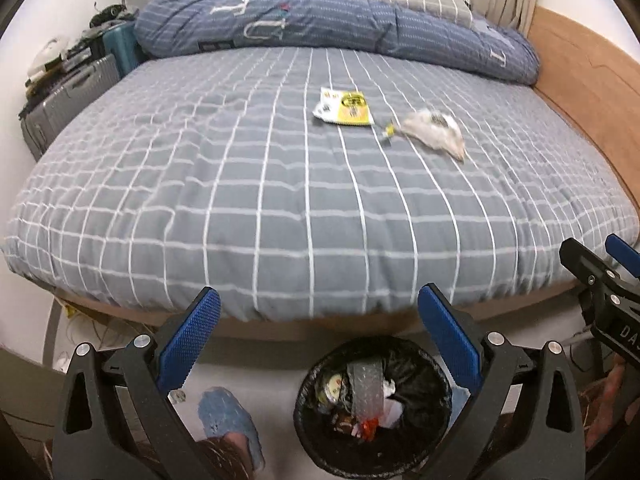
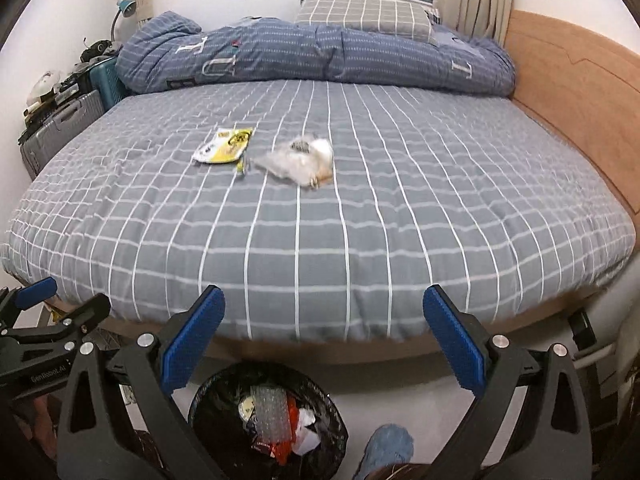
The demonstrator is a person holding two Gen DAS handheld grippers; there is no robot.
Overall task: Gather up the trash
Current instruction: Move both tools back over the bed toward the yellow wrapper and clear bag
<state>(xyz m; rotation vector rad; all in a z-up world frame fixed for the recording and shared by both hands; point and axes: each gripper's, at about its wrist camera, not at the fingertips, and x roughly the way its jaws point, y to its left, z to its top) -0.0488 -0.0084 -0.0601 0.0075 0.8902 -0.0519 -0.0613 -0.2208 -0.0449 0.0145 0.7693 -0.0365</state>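
A yellow and white wrapper (image 1: 343, 107) (image 2: 225, 146) and a crumpled clear plastic bag (image 1: 434, 132) (image 2: 300, 160) lie side by side in the middle of the grey checked bed (image 1: 240, 200) (image 2: 400, 220). A black-lined trash bin (image 1: 372, 404) (image 2: 268, 420) with wrappers and bubble wrap inside stands on the floor at the foot of the bed. My left gripper (image 1: 320, 312) is open and empty above the bin. My right gripper (image 2: 324, 312) is open and empty beside it, also seen at the edge of the left wrist view (image 1: 600, 276).
A folded blue duvet (image 1: 320, 24) (image 2: 312, 56) and a pillow (image 2: 364, 14) lie at the head of the bed. Suitcases (image 1: 68, 96) (image 2: 60, 124) with clutter stand at the left. A wooden panel (image 2: 572, 92) runs along the right. A blue slipper (image 1: 228, 412) is by the bin.
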